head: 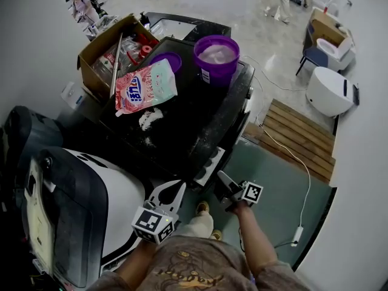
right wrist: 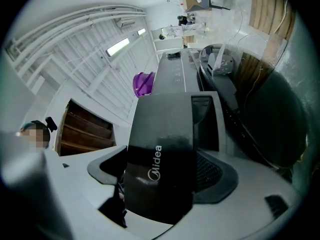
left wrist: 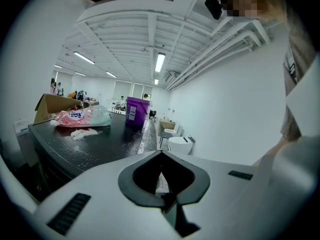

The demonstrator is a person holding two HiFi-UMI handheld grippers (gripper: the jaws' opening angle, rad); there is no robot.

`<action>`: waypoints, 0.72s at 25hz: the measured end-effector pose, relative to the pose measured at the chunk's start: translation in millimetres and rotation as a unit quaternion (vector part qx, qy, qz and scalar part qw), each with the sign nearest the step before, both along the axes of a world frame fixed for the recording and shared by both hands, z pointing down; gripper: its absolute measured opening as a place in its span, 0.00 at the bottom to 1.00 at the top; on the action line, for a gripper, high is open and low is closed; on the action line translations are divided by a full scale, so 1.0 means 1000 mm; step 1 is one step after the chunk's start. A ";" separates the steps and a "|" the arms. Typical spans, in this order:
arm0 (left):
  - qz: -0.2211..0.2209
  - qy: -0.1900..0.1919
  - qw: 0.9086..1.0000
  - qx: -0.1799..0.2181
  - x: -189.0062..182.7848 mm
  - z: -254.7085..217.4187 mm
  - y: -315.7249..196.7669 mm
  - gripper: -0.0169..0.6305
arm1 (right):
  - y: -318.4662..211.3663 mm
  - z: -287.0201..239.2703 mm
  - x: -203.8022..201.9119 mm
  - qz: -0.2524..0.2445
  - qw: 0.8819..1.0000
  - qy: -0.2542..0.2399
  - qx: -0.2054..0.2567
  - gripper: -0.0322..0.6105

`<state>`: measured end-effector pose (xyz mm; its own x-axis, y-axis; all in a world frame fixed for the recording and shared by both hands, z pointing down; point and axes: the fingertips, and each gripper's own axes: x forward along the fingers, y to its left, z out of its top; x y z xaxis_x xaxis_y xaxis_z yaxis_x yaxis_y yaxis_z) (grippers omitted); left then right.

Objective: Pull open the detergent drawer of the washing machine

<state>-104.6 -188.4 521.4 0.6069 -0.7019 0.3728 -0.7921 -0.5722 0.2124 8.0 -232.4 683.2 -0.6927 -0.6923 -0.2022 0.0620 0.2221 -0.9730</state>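
Note:
The black washing machine [head: 200,120] stands in front of me. Its detergent drawer [head: 210,168] juts out from the front corner. My right gripper [head: 222,183] is shut on the drawer's black front panel [right wrist: 160,134], which bears a Midea logo and fills the gap between the jaws [right wrist: 162,159]. The drawer's tray [right wrist: 207,121] shows behind the panel. My left gripper [head: 179,190] hangs just left of the drawer. It touches nothing, and in its own view the gripper [left wrist: 161,156] is shut and empty.
On the machine's top lie a pink detergent bag [head: 147,86], spilled white powder [head: 148,119], a purple bucket [head: 216,58] and a cardboard box [head: 100,47]. A white and dark appliance [head: 79,211] stands at the left. A wooden pallet [head: 297,135] and a cable lie on the floor at the right.

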 end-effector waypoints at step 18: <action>0.038 0.006 0.999 -0.003 0.031 -0.001 0.005 0.06 | 0.030 0.001 0.043 -0.005 1.000 0.004 -0.019 0.68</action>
